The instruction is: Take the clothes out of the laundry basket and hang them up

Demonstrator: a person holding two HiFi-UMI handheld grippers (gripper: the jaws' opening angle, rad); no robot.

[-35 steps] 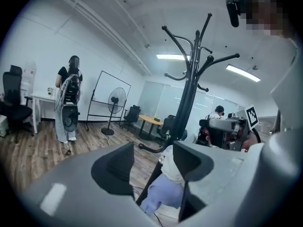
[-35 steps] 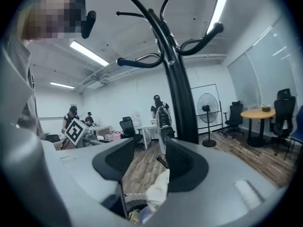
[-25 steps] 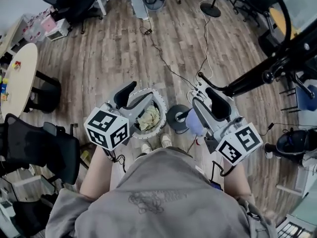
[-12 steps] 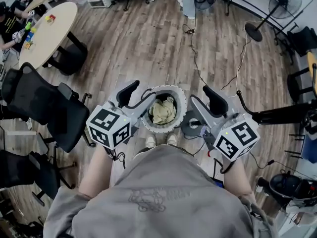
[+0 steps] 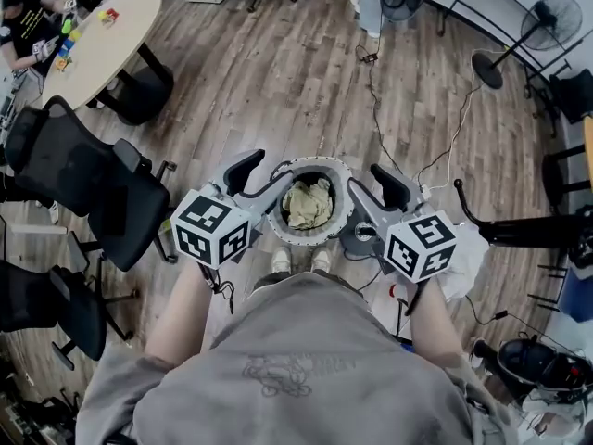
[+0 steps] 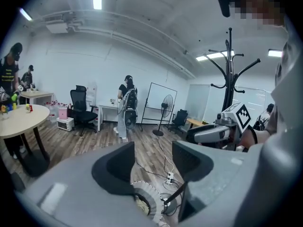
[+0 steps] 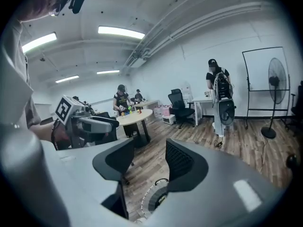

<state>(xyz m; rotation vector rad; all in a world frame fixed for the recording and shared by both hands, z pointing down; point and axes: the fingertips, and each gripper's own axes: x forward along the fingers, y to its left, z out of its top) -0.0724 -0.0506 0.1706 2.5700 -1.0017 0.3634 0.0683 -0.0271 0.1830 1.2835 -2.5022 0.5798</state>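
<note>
A round white laundry basket (image 5: 341, 213) stands on the wood floor right in front of the person's feet, with crumpled beige clothes (image 5: 307, 202) inside. My left gripper (image 5: 263, 176) hovers over the basket's left rim, open, with nothing between its jaws. My right gripper (image 5: 372, 187) hangs over the right rim, also open and empty. In the left gripper view my left gripper (image 6: 154, 161) looks past its jaws at the basket (image 6: 144, 198) below. In the right gripper view the basket (image 7: 150, 197) shows under my right gripper (image 7: 149, 161). A black coat stand (image 6: 229, 74) rises at the right.
Black office chairs (image 5: 88, 188) crowd the left side. A round table (image 5: 93, 40) with people at it sits far left. A cable (image 5: 378, 109) runs across the floor ahead. A round black base (image 5: 359, 237) sits beside the basket, with a standing fan (image 5: 548, 24) at the far right.
Both grippers have swung over and come lower, and the basket now lies between them instead of under the left one. The jaws stand as wide as before.
</note>
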